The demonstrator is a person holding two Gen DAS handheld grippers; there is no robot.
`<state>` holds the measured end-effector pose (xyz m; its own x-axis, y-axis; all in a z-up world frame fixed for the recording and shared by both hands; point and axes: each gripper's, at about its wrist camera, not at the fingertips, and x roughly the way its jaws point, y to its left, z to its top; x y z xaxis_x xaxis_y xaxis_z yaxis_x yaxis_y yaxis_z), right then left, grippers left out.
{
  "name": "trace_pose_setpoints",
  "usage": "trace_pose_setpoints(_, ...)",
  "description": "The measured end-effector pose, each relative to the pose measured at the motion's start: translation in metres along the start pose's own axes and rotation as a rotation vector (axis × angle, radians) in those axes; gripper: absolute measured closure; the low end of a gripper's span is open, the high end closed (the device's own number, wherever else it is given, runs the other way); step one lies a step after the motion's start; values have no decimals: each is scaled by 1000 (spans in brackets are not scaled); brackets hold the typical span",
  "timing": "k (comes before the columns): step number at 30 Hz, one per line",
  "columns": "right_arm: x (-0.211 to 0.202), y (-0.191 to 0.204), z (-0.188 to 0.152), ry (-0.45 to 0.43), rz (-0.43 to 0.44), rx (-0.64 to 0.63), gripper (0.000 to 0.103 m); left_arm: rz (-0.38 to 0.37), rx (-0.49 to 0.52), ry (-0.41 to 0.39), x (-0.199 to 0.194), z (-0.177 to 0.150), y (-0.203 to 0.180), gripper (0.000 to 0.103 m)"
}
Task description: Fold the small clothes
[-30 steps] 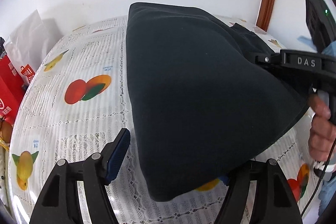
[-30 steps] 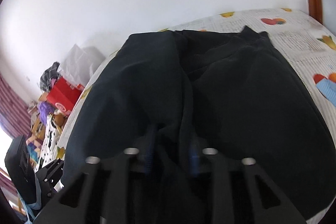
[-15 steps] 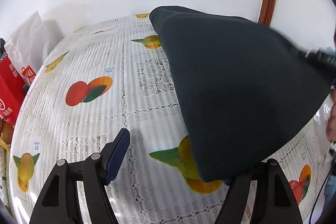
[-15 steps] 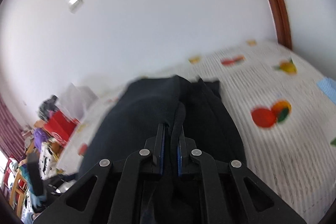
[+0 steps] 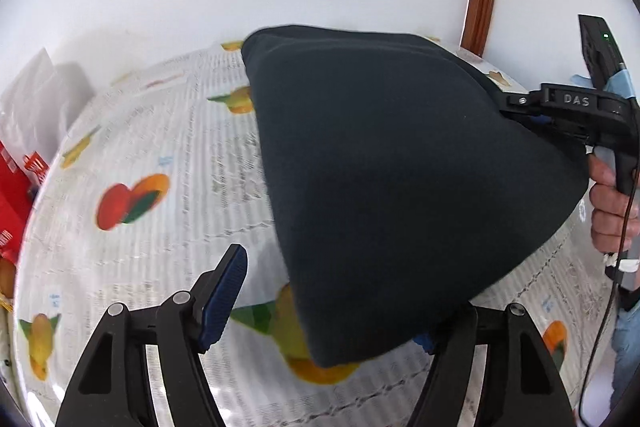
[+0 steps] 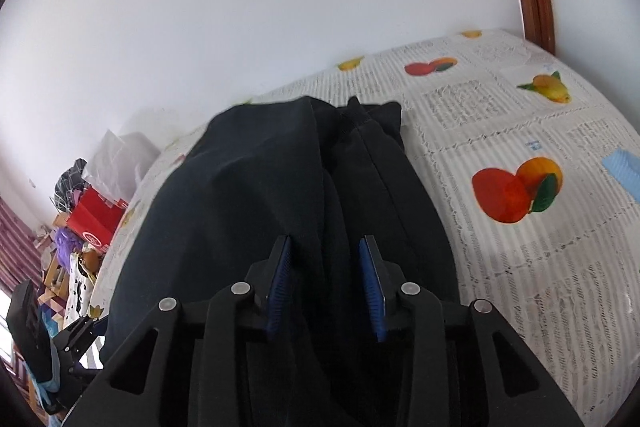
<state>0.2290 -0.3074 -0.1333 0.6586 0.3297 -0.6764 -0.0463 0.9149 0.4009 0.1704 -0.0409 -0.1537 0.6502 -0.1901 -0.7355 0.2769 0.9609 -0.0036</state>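
Between parted right tool (image 6: 326,287) pads, dark garment (image 6: 256,211); left tool (image 5: 332,301) released

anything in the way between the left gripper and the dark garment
Nothing visible does. The left gripper is open, and the dark garment already drapes over its right finger; only bare fruit-print tablecloth lies between the fingers. The right gripper has fabric between its parted pads.

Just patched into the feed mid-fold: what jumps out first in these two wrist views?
The dark navy garment dominates both views, draped across the fruit-print tablecloth. In the right wrist view the right gripper has its blue pads apart with cloth bunched between them, and the left gripper stands wide open with the garment's lower corner over its right finger. A red bag sits in clutter at the table's far left.
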Motion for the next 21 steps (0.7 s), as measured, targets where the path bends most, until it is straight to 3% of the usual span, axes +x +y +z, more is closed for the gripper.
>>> trace_pose_setpoints(3, 10, 5, 1, 29, -1, -23, 73, 18, 16, 15, 8, -2, -5, 31)
trace_pose_setpoints(5, 12, 10, 2, 34, 0, -52, 90, 32, 14, 9, 12, -1, -4, 27)
trace_pose_setpoints(7, 9, 15, 3, 21, -13, -77, 94, 34, -1, 19, 16, 0, 0, 27)
trace_pose_setpoints(10, -12, 14, 7, -55, 1, -111, 96, 46, -11, 17, 16, -1, 3, 27)
trace_pose_setpoints(15, -57, -12, 5, -215, 42, -30, 97, 61, -27, 18, 19, 0, 9, 26)
trace_pose_setpoints(21, -19, -48, -10, -62, -23, 43, 95, 62, -26, 18, 16, -1, 9, 27)
